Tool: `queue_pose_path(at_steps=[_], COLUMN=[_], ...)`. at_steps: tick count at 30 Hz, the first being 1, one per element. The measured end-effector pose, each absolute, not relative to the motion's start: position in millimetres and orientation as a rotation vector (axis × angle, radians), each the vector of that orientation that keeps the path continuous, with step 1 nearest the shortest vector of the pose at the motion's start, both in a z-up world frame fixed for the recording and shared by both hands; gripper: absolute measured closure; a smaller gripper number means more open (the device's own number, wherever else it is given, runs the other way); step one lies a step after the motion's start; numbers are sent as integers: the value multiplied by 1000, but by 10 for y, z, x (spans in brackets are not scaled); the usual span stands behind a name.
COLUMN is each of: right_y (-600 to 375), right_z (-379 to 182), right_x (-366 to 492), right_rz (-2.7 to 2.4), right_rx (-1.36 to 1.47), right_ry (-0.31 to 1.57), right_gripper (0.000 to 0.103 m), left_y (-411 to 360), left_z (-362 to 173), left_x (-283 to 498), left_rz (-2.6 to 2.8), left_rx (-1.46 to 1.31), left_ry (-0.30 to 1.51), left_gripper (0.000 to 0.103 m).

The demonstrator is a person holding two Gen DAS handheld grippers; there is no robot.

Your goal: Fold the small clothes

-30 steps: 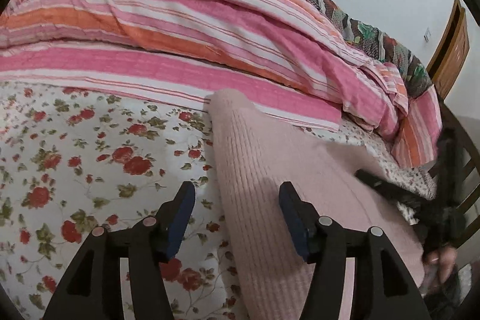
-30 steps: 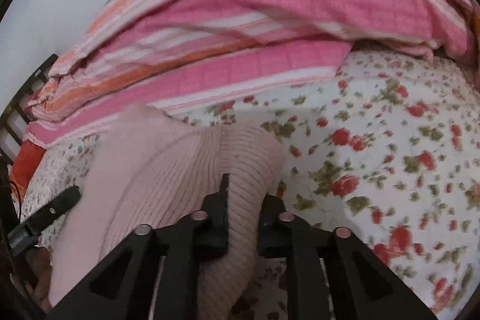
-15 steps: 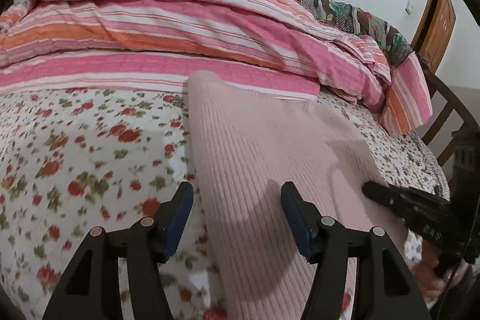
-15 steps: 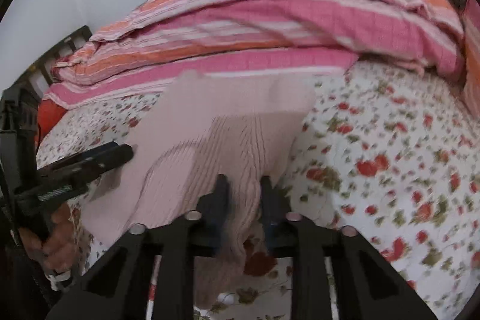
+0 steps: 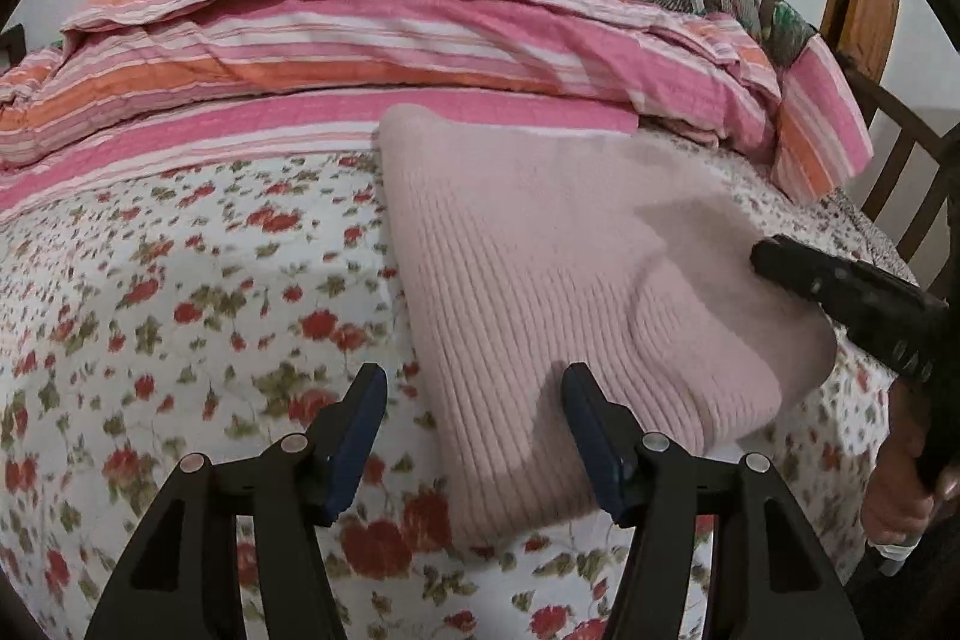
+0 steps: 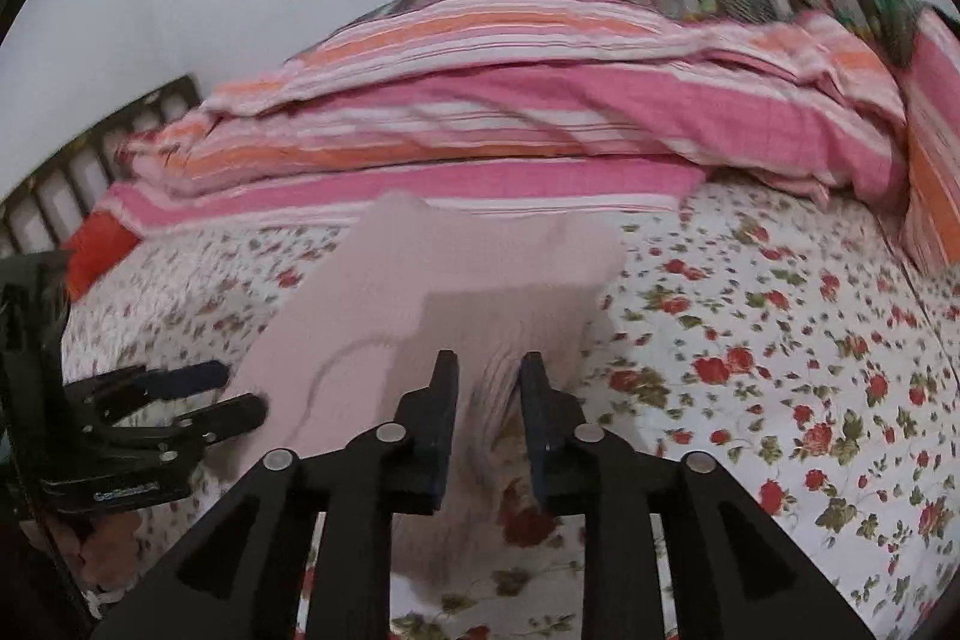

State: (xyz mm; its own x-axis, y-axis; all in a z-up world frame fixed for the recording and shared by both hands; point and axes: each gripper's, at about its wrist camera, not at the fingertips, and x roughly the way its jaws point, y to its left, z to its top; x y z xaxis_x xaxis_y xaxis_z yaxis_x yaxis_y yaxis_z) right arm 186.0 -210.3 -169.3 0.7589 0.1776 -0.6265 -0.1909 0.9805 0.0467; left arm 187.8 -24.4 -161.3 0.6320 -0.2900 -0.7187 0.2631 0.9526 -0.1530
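A pale pink ribbed knit garment [image 5: 540, 268] lies folded flat on the floral bedsheet [image 5: 180, 292]; it also shows in the right wrist view [image 6: 456, 292]. My left gripper [image 5: 471, 427] is open and empty, hovering over the garment's near left corner. My right gripper [image 6: 489, 400] has its jaws parted a little, with the garment's near right edge lying between and below them. The right gripper also shows at the right of the left wrist view [image 5: 840, 292], and the left gripper at the left of the right wrist view [image 6: 198, 394].
A pink, orange and white striped quilt [image 5: 390, 40] is piled along the far side of the bed, against a white wall. A wooden bed frame [image 5: 900, 172] stands at the right. A dark slatted headboard [image 6: 78, 166] and a red cloth [image 6: 96, 244] are at the left.
Both grippers have pulled back and up from the garment. The right gripper, shut on the garment's edge before, has opened a little and the garment now lies flat.
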Motion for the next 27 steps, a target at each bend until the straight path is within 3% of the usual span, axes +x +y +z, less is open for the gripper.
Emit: queue_pose_path(at_steps=[4,13,15,18,27], right_y=[-2205,-2341,-2253,-2164,-2170], right_z=[-2038,-1481,-1497,-1626,-2027], right_x=[1906,2053,2206,2409,2528], right_rz=[185,219,228,236,160], right_rx=[8,60,39,-8,-75], right_ry=[796,664,671,697,745], right_gripper=[80,74,74,74,76], left_y=[-196,-205,-307,-468,-649], left_z=[-1704,-1351,-1370,-1526,-1796], left_x=[1834,2248,2419,2599,2506], left_rz=[-331,-358,-375,-344,-308], left_rx=[-67,-107,-107,-49,78], left_ry=[845,743,749,790,726], left_gripper=[42,47,60,68,67])
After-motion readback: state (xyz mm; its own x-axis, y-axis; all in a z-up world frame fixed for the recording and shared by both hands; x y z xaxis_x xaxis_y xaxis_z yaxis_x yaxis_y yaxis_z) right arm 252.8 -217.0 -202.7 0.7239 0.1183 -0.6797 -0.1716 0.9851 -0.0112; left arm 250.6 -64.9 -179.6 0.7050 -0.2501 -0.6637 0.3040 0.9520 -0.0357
